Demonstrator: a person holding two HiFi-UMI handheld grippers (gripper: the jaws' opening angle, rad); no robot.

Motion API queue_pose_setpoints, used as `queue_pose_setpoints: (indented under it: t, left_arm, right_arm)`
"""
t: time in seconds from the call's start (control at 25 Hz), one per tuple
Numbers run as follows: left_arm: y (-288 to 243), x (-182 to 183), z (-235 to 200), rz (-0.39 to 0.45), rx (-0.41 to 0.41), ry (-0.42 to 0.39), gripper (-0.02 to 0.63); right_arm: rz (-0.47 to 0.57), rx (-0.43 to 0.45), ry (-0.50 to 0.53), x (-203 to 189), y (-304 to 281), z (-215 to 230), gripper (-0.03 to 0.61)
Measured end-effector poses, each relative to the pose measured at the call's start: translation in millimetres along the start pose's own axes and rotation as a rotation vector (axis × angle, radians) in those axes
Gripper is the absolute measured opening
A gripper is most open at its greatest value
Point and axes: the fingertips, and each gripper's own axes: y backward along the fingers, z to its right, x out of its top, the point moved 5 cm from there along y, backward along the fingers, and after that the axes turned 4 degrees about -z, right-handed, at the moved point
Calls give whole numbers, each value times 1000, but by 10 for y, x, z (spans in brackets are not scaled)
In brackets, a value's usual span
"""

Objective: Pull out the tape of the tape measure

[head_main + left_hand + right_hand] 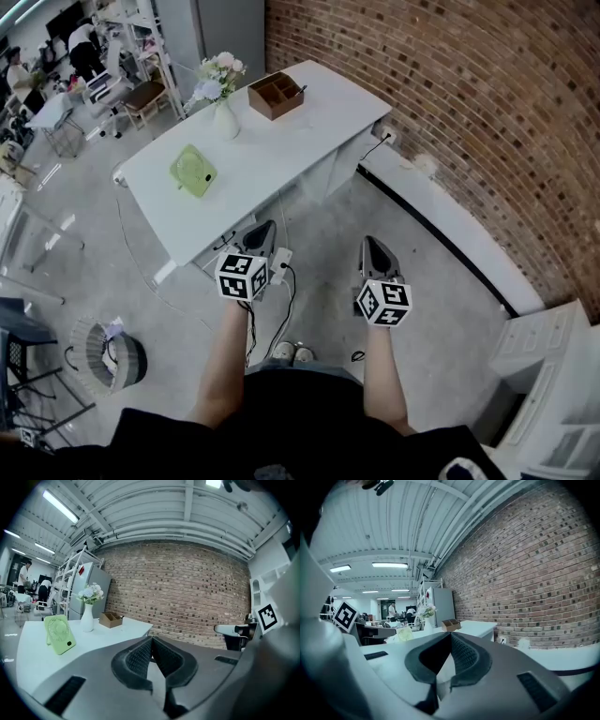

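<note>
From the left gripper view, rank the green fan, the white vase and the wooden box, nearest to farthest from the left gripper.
Measured from the left gripper:
1. green fan: nearest, on the left of the table.
2. white vase: behind the fan, mid-table.
3. wooden box: farthest, right of the vase, toward the brick wall.

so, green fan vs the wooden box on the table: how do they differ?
Colour: the green fan is pale green; the wooden box is brown.
Pose: the fan stands upright, leaning back a little; the box sits flat, open-topped, with dividers inside.
Place: the fan is on the near side of the vase; the box is beyond it, at the far end.
Shared: both sit on the white table.
</note>
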Motion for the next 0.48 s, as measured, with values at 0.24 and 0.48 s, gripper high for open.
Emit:
queue_pose_setpoints:
  t: [0.24,0.48]
  left_arm:
    - [-70,-10,-90,-5,-12,11,21]
    - [-198,12,-208,-5,-40,12,21]
  right_arm:
    - [5,-20,-23,1,-70,1,2]
    - [11,-53,-35,19,-167,-9,3]
